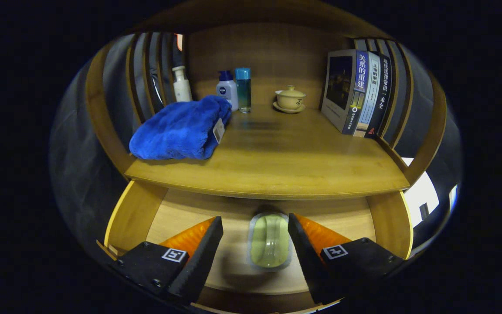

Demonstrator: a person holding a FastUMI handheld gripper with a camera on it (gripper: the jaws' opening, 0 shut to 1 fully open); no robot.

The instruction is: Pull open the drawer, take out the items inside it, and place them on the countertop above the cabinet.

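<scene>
The wooden drawer (133, 216) stands pulled open below the countertop (277, 170). On its floor lies a pale green oblong item in a clear wrapper (270, 240), lengthwise between my fingers. My gripper (255, 226) hovers open over the drawer, its fingertips to either side of the item, the right one closer, neither one pressing on it. A folded blue towel (181, 128) rests on the left part of the countertop.
At the back of the countertop stand a white pump bottle (181, 85), a white-and-blue bottle (227, 89), a teal bottle (243, 89) and a lidded tea cup on a saucer (290, 99). Several books (357, 91) lean at the right. Curved wooden slats enclose both sides.
</scene>
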